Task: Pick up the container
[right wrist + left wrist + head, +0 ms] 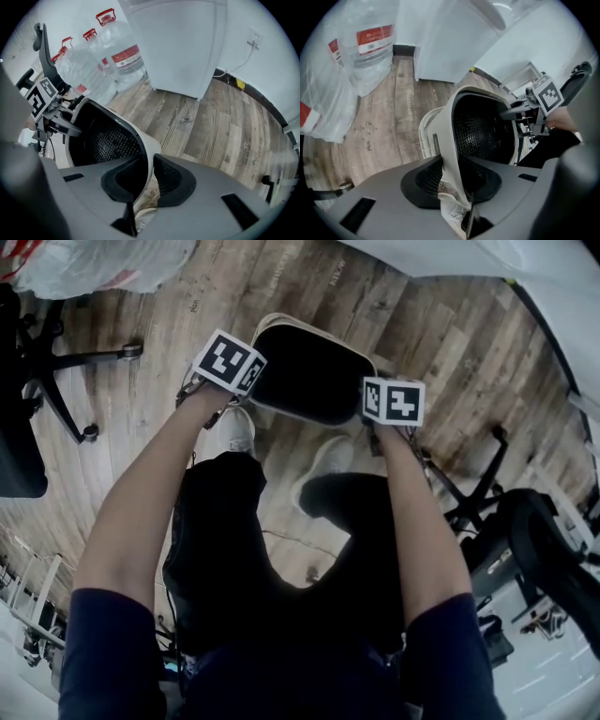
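Container [309,371]: pale outside, black mesh lining inside, mouth turned up toward the head camera. It appears lifted clear of the wood floor [441,343], out in front of the body, above the person's shoes [234,432].

Left tongs [452,176]: jaws narrow, pads pressed on either side of the container's left wall, one pad inside the mouth and one outside. A printed label [452,211] on that wall runs down between the pads.

Right tongs [147,180]: same hold on the opposite wall, jaws narrow, the thin wall pinched between the pads.

Key relation: the container lies straight ahead of both tongs and spans the gap between them. Its long axis runs left to right, from one pair to the other. In the head view that axis sits a little skewed, with the left end farther from the body and the right end nearer. Neither hand is meaningfully closer; each has its own end wall.

Judgement: the pick-up looks done or nearly so, with the load shared. Any further lift calls for both hands to rise together at fixed spacing. Drawing apart or pushing inward would likely twist the walls out of the pads. Each grip is on the upper edge only, so tipping is the risk.

Not involved: water bottles [112,51] by the wall, office chair [56,362] off to the left.
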A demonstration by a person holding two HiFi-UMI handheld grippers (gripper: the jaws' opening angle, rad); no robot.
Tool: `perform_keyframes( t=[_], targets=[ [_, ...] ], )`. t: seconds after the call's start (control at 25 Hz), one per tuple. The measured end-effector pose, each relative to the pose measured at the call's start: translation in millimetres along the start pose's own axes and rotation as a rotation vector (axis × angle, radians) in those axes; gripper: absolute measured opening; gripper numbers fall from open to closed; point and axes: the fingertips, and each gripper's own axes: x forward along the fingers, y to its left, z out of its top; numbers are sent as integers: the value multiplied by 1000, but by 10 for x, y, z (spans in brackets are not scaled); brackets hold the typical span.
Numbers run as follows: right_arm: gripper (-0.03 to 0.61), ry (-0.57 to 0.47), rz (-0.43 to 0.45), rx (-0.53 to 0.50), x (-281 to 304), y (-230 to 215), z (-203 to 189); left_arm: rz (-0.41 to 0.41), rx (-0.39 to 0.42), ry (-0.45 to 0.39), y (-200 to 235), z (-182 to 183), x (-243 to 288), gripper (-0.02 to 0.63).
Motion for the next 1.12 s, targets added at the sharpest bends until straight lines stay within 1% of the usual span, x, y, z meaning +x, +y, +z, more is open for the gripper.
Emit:
perform_keyframes(
  t=[0.16,0.28,0.52,0.68,0.84,1.12],
  targets=[
    [75,-19,-4,-23,-653,161,87,12,1,-9,-326,-37,-625,127],
    [75,-33,-10,-38,-1276,338,125,20,2,-25,-629,-95,-1205,130],
    [74,-93,1,-49,-2634,758,251,24,-13,-100,-1230,-169,-2504,132],
    [74,-128,13,-49,-3374,992,238,17,-31,-139,-1605,-271,-3208,133],
    [72,-158,4,-68,-3997,1176,218,26,-35,-158,-1950,-410,-3737,135],
    [67,-205,-29,-135,-4876,1407,318,33,-58,-205,-2424,-574,-4442,142]
  ],
)
